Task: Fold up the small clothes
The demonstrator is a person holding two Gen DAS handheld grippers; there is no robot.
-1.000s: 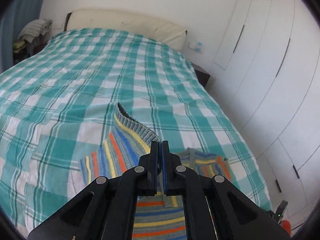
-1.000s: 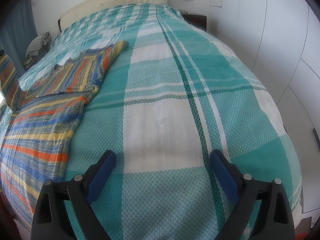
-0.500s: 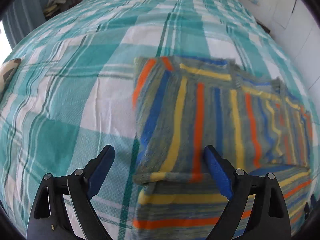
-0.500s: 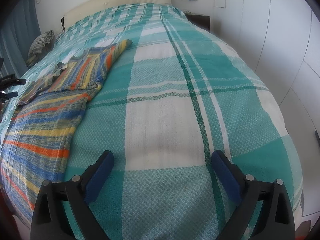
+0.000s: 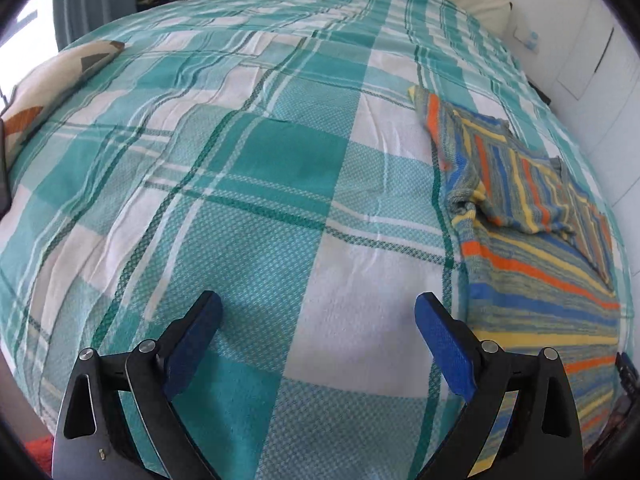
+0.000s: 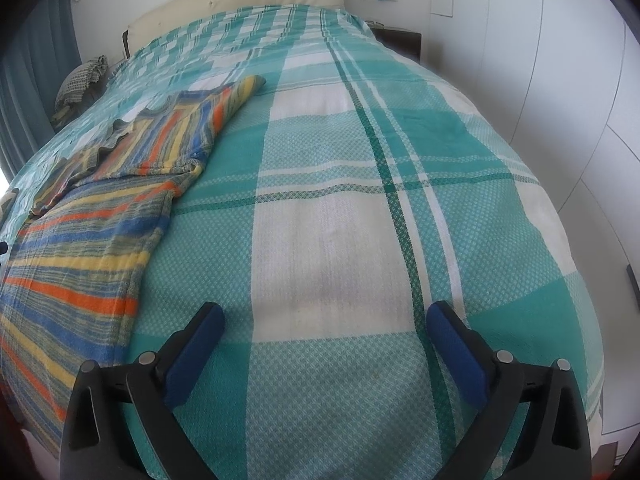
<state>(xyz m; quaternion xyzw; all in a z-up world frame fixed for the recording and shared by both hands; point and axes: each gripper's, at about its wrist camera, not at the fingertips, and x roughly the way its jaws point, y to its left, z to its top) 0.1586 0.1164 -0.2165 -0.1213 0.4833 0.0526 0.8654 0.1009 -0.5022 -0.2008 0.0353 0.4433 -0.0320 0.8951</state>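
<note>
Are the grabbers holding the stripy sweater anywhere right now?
No. The left gripper and right gripper are open over bare bedspread; the stripy sweater lies loose beside them.

A knitted sweater striped in orange, blue, yellow and grey lies flat near the plaid bedspread's foot edge, sleeves folded across its chest.

Home bedroom: bed, wardrobe.

Bare bedspread ahead, striped sweater (sleeve folded over) rightward.
</note>
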